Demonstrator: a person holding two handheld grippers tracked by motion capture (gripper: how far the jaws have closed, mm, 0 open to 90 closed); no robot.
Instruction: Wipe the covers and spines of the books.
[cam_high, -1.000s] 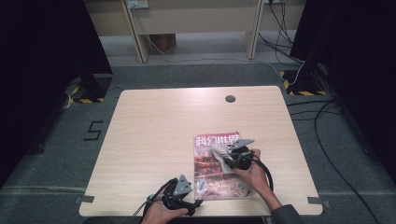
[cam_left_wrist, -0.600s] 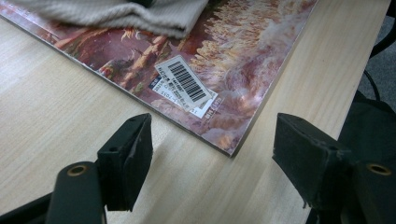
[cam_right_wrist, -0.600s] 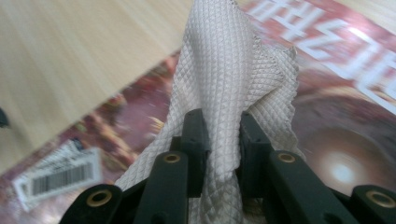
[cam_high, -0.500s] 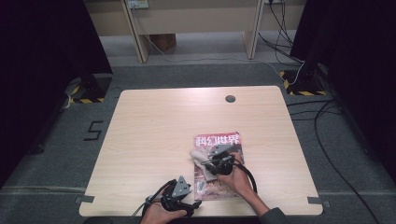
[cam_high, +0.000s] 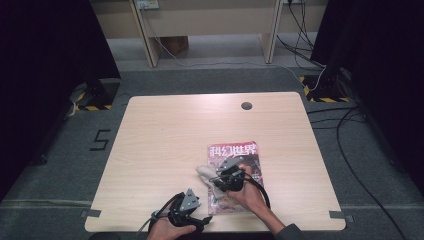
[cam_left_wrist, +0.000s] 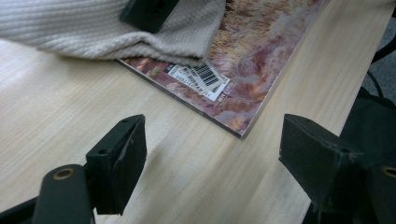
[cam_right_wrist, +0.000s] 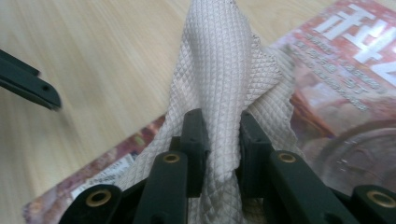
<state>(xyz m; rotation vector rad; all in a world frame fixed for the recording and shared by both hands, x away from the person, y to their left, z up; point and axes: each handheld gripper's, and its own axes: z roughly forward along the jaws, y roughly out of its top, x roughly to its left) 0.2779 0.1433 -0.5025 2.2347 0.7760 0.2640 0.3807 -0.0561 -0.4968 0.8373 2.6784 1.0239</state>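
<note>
Two black hand-held grippers are seen. The left gripper is topped by a grey three-cornered plate, and a black cable is looped from its body. Its jaws are made of blocky black pads on arms fixed with brass-coloured rivets. The right gripper carries the same plate, thick black cable and brass-ringed rivets. A dark sleeve is worn.

Magazine flat on surface, right of centre, toward my edge. Cloth draped over magazine's left side, spilling onto surface, pinched in my right gripper above magazine. My left gripper left of magazine's near corner, at near edge. Cable hole far side.
</note>
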